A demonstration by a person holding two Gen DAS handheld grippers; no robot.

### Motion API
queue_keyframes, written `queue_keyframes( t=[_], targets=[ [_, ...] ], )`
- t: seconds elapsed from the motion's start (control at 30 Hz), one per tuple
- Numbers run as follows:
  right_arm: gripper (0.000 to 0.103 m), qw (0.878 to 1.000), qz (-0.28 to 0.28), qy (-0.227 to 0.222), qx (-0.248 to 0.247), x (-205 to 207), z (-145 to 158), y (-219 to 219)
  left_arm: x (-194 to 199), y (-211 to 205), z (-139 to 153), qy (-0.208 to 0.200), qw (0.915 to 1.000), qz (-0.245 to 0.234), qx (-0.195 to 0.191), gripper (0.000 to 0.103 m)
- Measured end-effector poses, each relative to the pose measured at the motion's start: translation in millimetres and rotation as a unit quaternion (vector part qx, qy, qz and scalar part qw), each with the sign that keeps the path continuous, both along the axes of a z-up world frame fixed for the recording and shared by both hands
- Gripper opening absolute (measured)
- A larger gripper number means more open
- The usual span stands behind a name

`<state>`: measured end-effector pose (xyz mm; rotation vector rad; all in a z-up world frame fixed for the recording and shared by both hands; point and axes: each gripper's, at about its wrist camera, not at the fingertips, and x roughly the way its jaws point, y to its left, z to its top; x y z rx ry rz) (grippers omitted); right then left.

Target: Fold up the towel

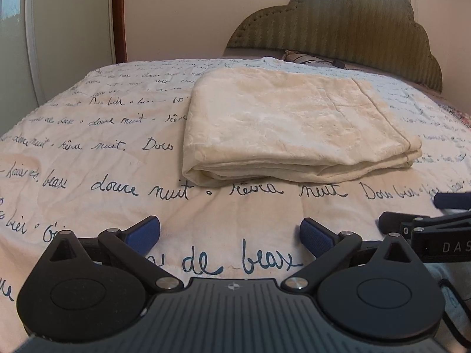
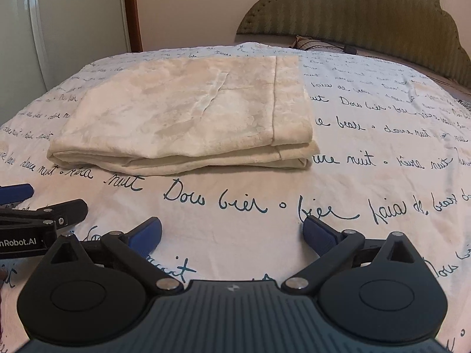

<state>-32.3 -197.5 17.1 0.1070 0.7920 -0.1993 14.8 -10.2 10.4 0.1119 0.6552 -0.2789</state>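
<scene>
A cream towel [image 1: 291, 126] lies folded into a thick rectangle of several layers on the bed, its stacked edges facing me; the right wrist view has the towel [image 2: 188, 117] left of centre. My left gripper [image 1: 230, 235] hovers over the bedspread short of the towel, open wide, nothing between its blue pads. My right gripper [image 2: 232, 234] is likewise open and empty, a little back from the towel's near edge. Each gripper shows at the other view's side: the right gripper [image 1: 424, 214] at the right edge, the left gripper [image 2: 38, 206] at the left edge.
The bedspread [image 1: 117, 153] is white with dark handwritten script and covers the whole bed. A green padded headboard [image 1: 353, 29] stands behind, with a pillow [image 1: 306, 57] at its foot. A white wardrobe door [image 2: 73, 29] and a brown frame are at the far left.
</scene>
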Motion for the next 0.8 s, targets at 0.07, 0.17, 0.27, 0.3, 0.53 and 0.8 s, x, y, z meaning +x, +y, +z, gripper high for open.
queue_keyframes(
  t=[0.07,0.17,0.27,0.3,0.53,0.8],
  targets=[
    [0.103,1.000,0.001,0.010,-0.015,3.9,0.5,4.9,-0.9,-3.4,-0.6,-0.003,0.9999,0.000,0.011,0.103],
    [0.103,1.000,0.000,0.012,-0.026,6.3,-1.2,7.5,-1.1,-3.0,-1.0,-0.006,0.9999,0.000,0.010,0.103],
    [0.103,1.000,0.002,0.005,-0.024,5.5,-3.5,4.5,-1.9,0.2,-0.1,-0.008,1.0000,0.002,0.001,0.103],
    [0.103,1.000,0.001,0.004,-0.017,5.0,-4.5,2.5,-2.7,1.9,1.3,-0.011,0.9999,0.005,-0.002,0.103],
    [0.103,1.000,-0.017,-0.024,-0.010,-10.2,-6.7,-5.8,2.8,17.0,3.6,0.003,0.9992,0.036,-0.020,0.103],
    [0.103,0.999,-0.015,-0.039,-0.019,-13.6,-12.3,-3.1,-0.5,7.5,1.3,-0.003,0.9995,0.030,0.011,0.103]
  ],
)
